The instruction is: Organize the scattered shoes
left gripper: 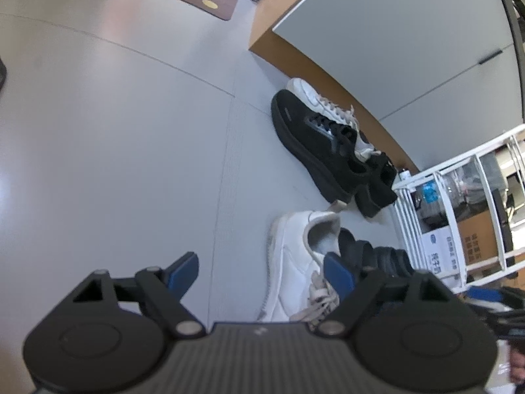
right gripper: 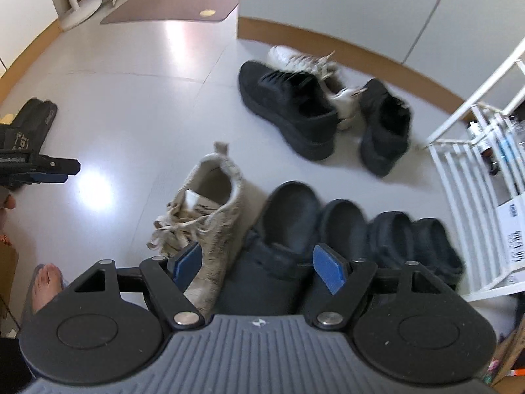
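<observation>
The left gripper [left gripper: 262, 274] hangs over bare floor [left gripper: 115, 131] with its jaws spread wide and nothing between the blue pads [left gripper: 183, 272]. Its right pad overlaps the near white sneaker [left gripper: 295, 262] in the picture, though whether it touches the shoe is hard to tell from this angle.

The right gripper [right gripper: 259, 267] is also released, jaws wide and empty, held above a row of shoes lying side by side on the floor. From left to right the row runs: the white sneaker [right gripper: 210, 216], heel away from the camera and laces loose, then four dark clogs [right gripper: 288, 220] touching one another, the last two [right gripper: 416, 243] just beside a white rack [right gripper: 459, 177].

Farther back, near the brown skirting [right gripper: 328, 46] of a grey cabinet [left gripper: 393, 32], three more shoes lie in a loose heap: a black sneaker [left gripper: 315, 144], a second black sneaker [right gripper: 384, 124] angled away from it, and a second white sneaker [left gripper: 315, 95] wedged behind and between them, its laces trailing. These three are well apart from the row.

In the right wrist view the left gripper's fingers [right gripper: 55, 167] show at the left edge, with another dark shoe [right gripper: 36, 115] on the floor behind them, far from the rest. A bare foot [right gripper: 46, 282] stands at the lower left. A brown doormat [right gripper: 174, 6] lies at the far end of the floor.
</observation>
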A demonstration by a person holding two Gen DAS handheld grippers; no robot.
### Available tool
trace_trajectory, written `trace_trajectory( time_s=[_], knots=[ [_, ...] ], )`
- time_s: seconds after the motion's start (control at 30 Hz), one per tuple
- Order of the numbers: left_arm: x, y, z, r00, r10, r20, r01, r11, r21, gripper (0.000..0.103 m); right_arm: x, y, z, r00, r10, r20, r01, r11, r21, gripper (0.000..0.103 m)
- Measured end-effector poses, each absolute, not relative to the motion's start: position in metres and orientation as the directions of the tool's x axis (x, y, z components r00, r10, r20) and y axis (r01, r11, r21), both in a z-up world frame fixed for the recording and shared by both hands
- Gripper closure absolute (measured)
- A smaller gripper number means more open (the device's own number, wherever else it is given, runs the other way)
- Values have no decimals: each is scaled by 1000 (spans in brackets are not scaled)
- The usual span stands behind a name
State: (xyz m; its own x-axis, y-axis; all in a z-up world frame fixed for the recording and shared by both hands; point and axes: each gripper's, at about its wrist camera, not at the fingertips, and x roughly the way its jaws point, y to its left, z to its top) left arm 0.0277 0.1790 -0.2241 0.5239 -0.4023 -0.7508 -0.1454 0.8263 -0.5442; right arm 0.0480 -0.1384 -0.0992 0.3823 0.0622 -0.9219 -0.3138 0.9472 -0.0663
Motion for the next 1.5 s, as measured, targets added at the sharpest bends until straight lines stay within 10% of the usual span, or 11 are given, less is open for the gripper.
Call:
trace_trajectory(
  time_s=[0.83,1.5],
  knots=[
    [83,16,-1,398,-276,-875,21,956,-292,15,47,-226,-23,386,190,-903,-216,970,112,18],
    [82,-30,12,405,-276,-872,7,954,-298,15,39,-254,9,561,109,-821,-168,986,16,16]
  ],
)
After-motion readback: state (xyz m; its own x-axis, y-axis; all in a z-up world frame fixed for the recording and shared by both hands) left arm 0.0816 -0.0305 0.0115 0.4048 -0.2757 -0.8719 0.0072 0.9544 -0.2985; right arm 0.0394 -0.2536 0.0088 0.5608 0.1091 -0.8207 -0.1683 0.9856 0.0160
